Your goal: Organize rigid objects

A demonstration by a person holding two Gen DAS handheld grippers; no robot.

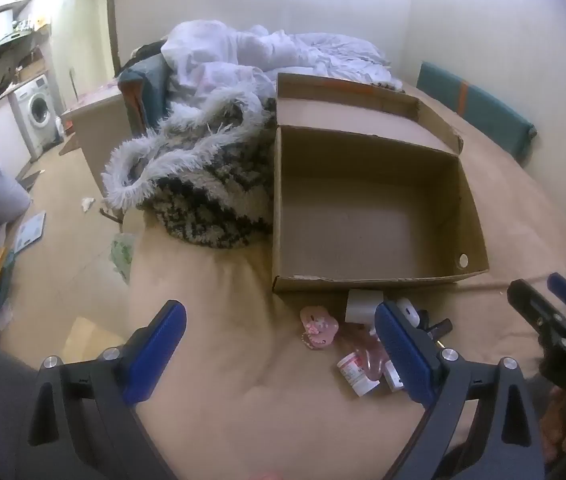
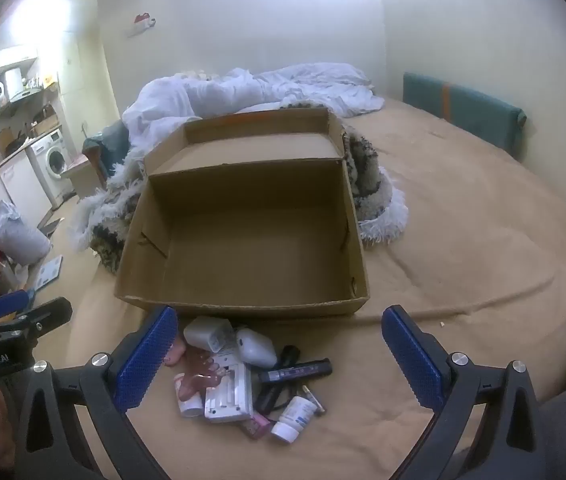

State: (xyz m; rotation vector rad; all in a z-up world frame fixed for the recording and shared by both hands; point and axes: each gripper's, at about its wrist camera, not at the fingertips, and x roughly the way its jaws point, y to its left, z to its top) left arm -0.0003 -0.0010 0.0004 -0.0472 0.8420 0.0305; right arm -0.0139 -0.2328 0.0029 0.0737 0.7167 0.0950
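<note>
Left wrist view: left tongs (image 1: 279, 354) spread wide, blue pads well apart, nothing between them but bare tan bed cover (image 1: 243, 400). Right-side pad overlaps the small clutter in the picture; contact cannot be told. Right tongs (image 1: 543, 300) show at the frame's right edge.

Right wrist view: right tongs (image 2: 279, 358) also fully apart, gripping nothing, hovering above the pile of small items (image 2: 243, 376) on the bed. Pile lies just in front of the cardboard box (image 2: 243, 304), between the two pads as seen from here. In it: white case (image 2: 257, 346), white flat device (image 2: 229, 396), black tube (image 2: 295, 371), small white bottle (image 2: 295, 420), white jar (image 2: 207, 332), a pink item partly hidden behind the left pad.

Box stands open on the bed, inside bare, lid flap folded back. Fluffy patterned throw (image 2: 379, 200) bunched just behind and beside the box; white bedding (image 2: 243, 92) farther back.
</note>
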